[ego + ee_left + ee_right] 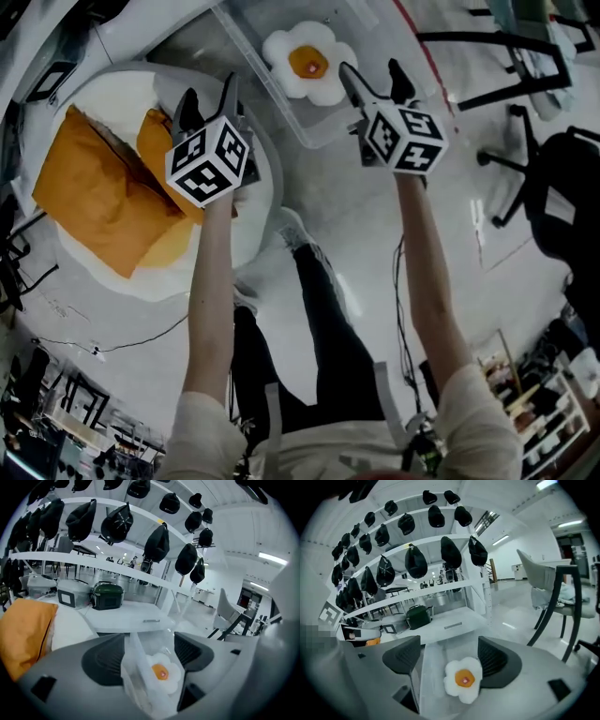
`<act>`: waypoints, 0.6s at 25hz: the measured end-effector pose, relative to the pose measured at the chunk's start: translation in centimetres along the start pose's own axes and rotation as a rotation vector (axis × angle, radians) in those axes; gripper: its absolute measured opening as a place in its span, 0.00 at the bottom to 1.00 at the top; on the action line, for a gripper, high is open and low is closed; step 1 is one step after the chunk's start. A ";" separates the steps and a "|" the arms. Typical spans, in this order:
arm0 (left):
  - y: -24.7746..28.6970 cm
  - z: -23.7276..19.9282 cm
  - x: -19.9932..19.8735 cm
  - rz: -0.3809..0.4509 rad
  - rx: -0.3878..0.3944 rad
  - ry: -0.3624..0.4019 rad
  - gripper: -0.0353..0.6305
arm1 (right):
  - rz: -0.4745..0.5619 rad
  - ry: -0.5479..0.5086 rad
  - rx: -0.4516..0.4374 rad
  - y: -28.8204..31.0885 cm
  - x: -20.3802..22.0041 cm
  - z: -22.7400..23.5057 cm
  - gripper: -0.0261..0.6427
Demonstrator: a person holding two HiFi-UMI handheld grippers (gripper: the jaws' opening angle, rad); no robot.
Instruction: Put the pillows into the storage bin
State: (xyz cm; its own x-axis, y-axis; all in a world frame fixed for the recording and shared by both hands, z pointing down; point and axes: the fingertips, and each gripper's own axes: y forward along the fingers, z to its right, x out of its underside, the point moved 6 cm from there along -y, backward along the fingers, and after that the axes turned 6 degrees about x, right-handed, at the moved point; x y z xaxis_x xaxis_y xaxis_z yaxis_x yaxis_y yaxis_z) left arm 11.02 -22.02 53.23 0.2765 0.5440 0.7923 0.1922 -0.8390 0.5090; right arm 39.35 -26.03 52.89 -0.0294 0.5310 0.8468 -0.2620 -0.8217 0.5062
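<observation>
Head view: noted egg pillow [309, 61] lying flat inside clear storage bin [267, 94]; counted as stowed. Spotted orange pillow [94, 187] resting on white cushion [122, 80], outside the bin; judged next in line. Found left gripper [208, 94] held between that pillow and the bin, right gripper [370, 73] over the bin's near edge.

Left gripper view: saw jaws spread wide, pressing nothing; looked past them onto egg pillow [161, 672] down in the bin, untouched.

Right gripper view: likewise wide and empty, with egg pillow [463, 679] framed between but apart. Probably kept wide, ready for the next pick.
</observation>
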 end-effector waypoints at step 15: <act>-13.9 -15.4 8.1 -0.044 -0.215 -0.242 0.53 | -0.158 -0.064 -0.395 -1.3 6.4 -20.2 0.56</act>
State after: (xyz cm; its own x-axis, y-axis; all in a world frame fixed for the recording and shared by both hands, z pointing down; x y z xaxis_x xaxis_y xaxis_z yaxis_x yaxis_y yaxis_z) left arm -3.91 -6.12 57.69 0.4933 0.5449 0.6780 0.0124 -0.7838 0.6209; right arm 19.97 -17.42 54.33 0.0974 0.6202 0.7784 -0.6081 -0.5821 0.5399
